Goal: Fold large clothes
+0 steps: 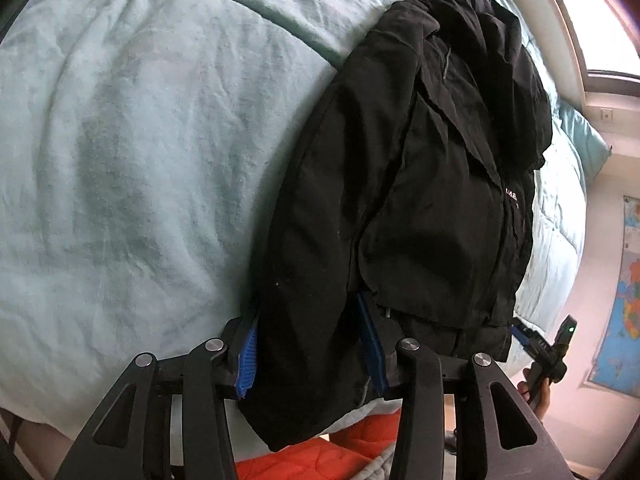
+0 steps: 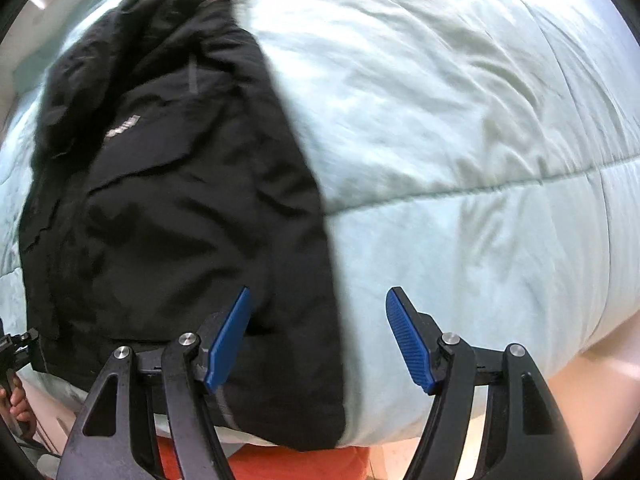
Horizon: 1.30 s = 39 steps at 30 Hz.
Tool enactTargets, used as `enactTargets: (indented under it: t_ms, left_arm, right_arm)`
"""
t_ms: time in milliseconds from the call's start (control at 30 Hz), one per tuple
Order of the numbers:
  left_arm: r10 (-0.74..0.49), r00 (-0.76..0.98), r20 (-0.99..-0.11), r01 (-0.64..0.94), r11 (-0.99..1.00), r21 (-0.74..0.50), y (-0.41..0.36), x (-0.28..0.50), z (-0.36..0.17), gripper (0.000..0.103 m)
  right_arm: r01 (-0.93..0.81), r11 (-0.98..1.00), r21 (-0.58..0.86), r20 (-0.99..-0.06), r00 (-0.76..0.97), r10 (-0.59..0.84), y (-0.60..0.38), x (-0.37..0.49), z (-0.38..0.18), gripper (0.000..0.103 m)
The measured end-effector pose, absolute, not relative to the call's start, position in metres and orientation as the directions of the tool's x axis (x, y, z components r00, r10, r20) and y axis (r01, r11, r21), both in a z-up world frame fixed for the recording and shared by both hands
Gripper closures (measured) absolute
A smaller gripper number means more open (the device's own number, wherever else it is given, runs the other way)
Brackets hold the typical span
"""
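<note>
Black jacket [image 1: 420,200] lies lengthwise-folded on the bed [image 1: 120,160]; we judge cross-folding remains, left gripper [image 1: 312,344] fingers apart straddling its 6 o'clock hem, right gripper [image 2: 316,340] fingers apart, empty.

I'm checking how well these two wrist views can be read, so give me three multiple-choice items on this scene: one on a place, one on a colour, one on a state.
1. Where does the black jacket lie?
A. on the pale green quilt
B. on a wooden table
C. on a hanger

2. What colour are the pads on the fingers?
A. red
B. blue
C. yellow

3. How does the right gripper stand?
A. clamped on a sleeve
B. shut with nothing in it
C. open, with nothing pressed between its fingers

Answers:
1 A: the quilt surrounds the jacket in both views.
2 B: blue ribbed pads show on each finger.
3 C: a wide gap shows between the fingers, with jacket and quilt lying below.
</note>
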<state>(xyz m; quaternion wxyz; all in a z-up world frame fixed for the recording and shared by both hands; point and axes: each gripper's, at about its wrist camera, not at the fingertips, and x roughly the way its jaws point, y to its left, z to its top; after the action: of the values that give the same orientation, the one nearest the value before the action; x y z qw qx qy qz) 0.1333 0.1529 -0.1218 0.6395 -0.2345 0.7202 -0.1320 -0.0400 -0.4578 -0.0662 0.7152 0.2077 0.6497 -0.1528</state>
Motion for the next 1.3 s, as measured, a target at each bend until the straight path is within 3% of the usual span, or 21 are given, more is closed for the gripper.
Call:
enactTargets:
  t_ms: [67, 200, 267, 300, 367, 433, 500, 600, 667, 733, 767, 800, 833, 867, 900, 933, 1300]
  left_arm:
    - [-0.508, -0.047, -0.860, -0.151, 0.855, -0.496, 0.151, 0.132, -0.117, 0.059]
    - [-0.524, -0.014, -0.852, -0.139, 0.844, -0.517, 0.150, 0.131, -0.109, 0.072]
    - [-0.543, -0.017, -0.839, -0.133, 0.833, -0.537, 0.150, 0.131, -0.107, 0.072]
    - [-0.552, -0.024, -0.833, -0.125, 0.829, -0.546, 0.150, 0.131, -0.107, 0.072]
    - [-0.550, -0.045, -0.834, -0.109, 0.832, -0.544, 0.148, 0.130, -0.108, 0.072]
    - [-0.535, -0.064, -0.842, -0.097, 0.843, -0.528, 0.143, 0.130, -0.112, 0.069]
    - [-0.537, -0.078, -0.840, -0.102, 0.842, -0.529, 0.138, 0.131, -0.118, 0.053]
    - [-0.525, -0.086, -0.847, -0.105, 0.850, -0.517, 0.132, 0.132, -0.125, 0.050]
    - [-0.498, -0.076, -0.864, -0.084, 0.866, -0.493, 0.125, 0.131, -0.124, 0.050]
    - [-0.491, -0.060, -0.869, -0.075, 0.871, -0.486, 0.121, 0.130, -0.120, 0.059]
    - [-0.485, -0.050, -0.873, -0.066, 0.874, -0.482, 0.118, 0.130, -0.117, 0.078]
    - [-0.483, -0.040, -0.875, -0.059, 0.875, -0.480, 0.118, 0.132, -0.112, 0.085]
    - [-0.486, -0.028, -0.873, -0.058, 0.873, -0.484, 0.117, 0.132, -0.108, 0.087]
    - [-0.490, -0.003, -0.872, -0.053, 0.871, -0.489, 0.116, 0.134, -0.100, 0.090]
    - [-0.498, 0.019, -0.867, -0.043, 0.866, -0.499, 0.115, 0.136, -0.092, 0.090]
    - [-0.516, 0.048, -0.855, -0.026, 0.855, -0.517, 0.112, 0.138, -0.079, 0.091]
    - [-0.623, 0.212, -0.753, 0.032, 0.774, -0.632, 0.099, 0.190, -0.006, 0.090]
  right_arm:
    - [0.510, 0.849, 0.141, -0.989, 0.104, 0.102, -0.461, -0.048, -0.077, 0.030]
    - [0.565, 0.789, 0.244, -0.970, 0.119, 0.214, -0.465, -0.063, -0.095, 0.030]
    - [0.562, 0.778, 0.282, -0.959, 0.130, 0.254, -0.462, -0.068, -0.096, 0.039]
    - [0.547, 0.785, 0.291, -0.956, 0.132, 0.263, -0.459, -0.070, -0.094, 0.051]
    - [0.499, 0.814, 0.298, -0.954, 0.129, 0.270, -0.448, -0.073, -0.088, 0.051]
    - [0.469, 0.833, 0.295, -0.955, 0.120, 0.271, -0.444, -0.075, -0.085, 0.051]
    - [0.453, 0.845, 0.283, -0.958, 0.101, 0.267, -0.441, -0.073, -0.089, 0.050]
    - [0.487, 0.815, 0.314, -0.946, 0.093, 0.309, -0.443, -0.072, -0.103, 0.042]
    - [0.492, 0.813, 0.313, -0.946, 0.084, 0.313, -0.439, -0.068, -0.108, 0.042]
    - [0.471, 0.830, 0.300, -0.952, 0.087, 0.295, -0.435, -0.064, -0.105, 0.042]
    - [0.462, 0.837, 0.295, -0.954, 0.092, 0.285, -0.430, -0.064, -0.102, 0.049]
    - [0.450, 0.844, 0.291, -0.956, 0.100, 0.276, -0.427, -0.063, -0.097, 0.057]
    - [0.440, 0.852, 0.283, -0.959, 0.109, 0.262, -0.425, -0.062, -0.092, 0.070]
    - [0.434, 0.855, 0.283, -0.959, 0.118, 0.257, -0.424, -0.061, -0.087, 0.076]
    - [0.432, 0.856, 0.286, -0.958, 0.133, 0.253, -0.423, -0.058, -0.081, 0.084]
    - [0.431, 0.856, 0.286, -0.958, 0.154, 0.243, -0.423, -0.056, -0.072, 0.085]
    - [0.369, 0.855, 0.364, -0.917, 0.302, 0.260, -0.437, -0.016, -0.006, 0.087]
